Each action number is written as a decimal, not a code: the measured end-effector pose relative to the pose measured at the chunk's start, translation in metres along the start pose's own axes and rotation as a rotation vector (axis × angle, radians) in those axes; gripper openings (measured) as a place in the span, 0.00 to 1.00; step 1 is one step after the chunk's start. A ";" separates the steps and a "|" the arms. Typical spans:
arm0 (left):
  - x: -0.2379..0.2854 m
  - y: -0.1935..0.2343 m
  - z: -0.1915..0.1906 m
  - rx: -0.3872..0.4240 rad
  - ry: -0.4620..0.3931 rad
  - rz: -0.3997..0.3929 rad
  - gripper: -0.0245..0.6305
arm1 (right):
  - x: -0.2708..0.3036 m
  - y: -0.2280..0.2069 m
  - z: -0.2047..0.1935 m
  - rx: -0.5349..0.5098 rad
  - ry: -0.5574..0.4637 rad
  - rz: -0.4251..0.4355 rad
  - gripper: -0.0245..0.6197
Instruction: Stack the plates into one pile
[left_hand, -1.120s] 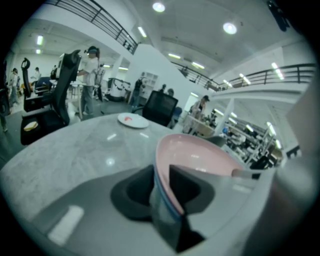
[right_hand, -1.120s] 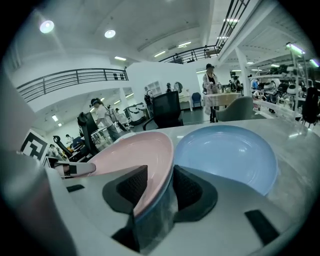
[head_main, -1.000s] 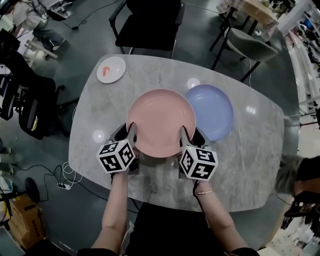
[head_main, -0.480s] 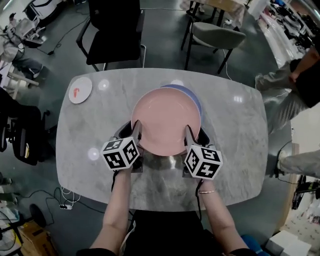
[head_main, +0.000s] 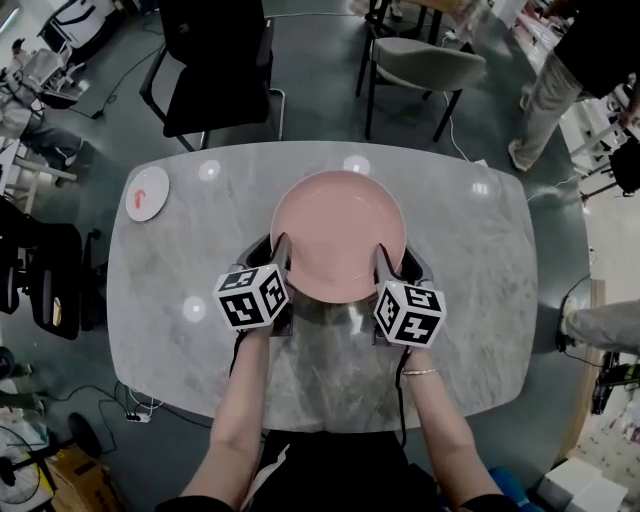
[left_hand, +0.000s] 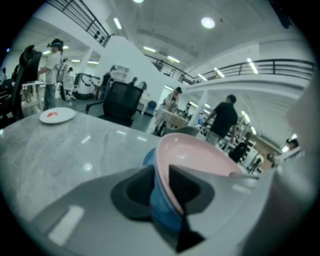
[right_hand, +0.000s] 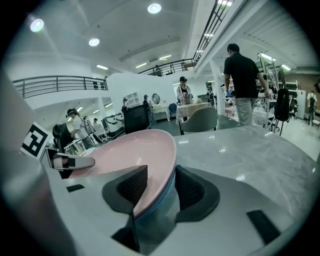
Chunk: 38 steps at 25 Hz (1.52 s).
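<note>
A pink plate (head_main: 338, 235) lies near the middle of the grey marble table (head_main: 480, 290). My left gripper (head_main: 283, 252) is shut on its near left rim and my right gripper (head_main: 383, 258) on its near right rim. In the left gripper view the pink plate (left_hand: 200, 155) runs between the jaws of the left gripper (left_hand: 161, 172), and a blue plate's edge (left_hand: 148, 158) shows just under it. In the right gripper view the right gripper (right_hand: 160, 172) clamps the pink plate (right_hand: 125, 155), with a blue band below the rim. The pink plate hides the blue plate in the head view.
A small white plate with a red mark (head_main: 147, 193) sits at the table's far left corner. A black chair (head_main: 215, 60) and a grey chair (head_main: 425, 65) stand beyond the far edge. A person (head_main: 560, 70) walks at the upper right.
Both grippers have carried the pink plate to the right, from beside the blue plate to over it. The blue plate, plainly visible before, is now covered.
</note>
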<state>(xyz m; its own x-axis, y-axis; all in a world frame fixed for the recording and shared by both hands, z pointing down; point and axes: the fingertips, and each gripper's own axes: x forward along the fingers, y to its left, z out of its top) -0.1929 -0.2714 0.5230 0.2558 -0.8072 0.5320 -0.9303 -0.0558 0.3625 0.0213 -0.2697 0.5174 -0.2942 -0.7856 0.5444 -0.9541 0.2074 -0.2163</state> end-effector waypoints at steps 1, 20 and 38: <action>0.002 0.001 -0.001 -0.001 0.001 0.006 0.18 | 0.003 -0.001 -0.001 -0.013 0.002 -0.006 0.28; 0.025 0.017 -0.004 0.103 -0.018 0.072 0.19 | 0.037 -0.004 -0.022 -0.039 0.035 -0.021 0.31; 0.011 0.017 0.005 0.117 -0.047 0.086 0.27 | 0.017 -0.003 0.003 -0.046 -0.048 -0.011 0.31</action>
<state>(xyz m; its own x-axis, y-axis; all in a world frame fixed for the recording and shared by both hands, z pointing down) -0.2069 -0.2836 0.5313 0.1632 -0.8386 0.5197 -0.9734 -0.0509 0.2235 0.0196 -0.2858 0.5247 -0.2816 -0.8150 0.5065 -0.9592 0.2242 -0.1725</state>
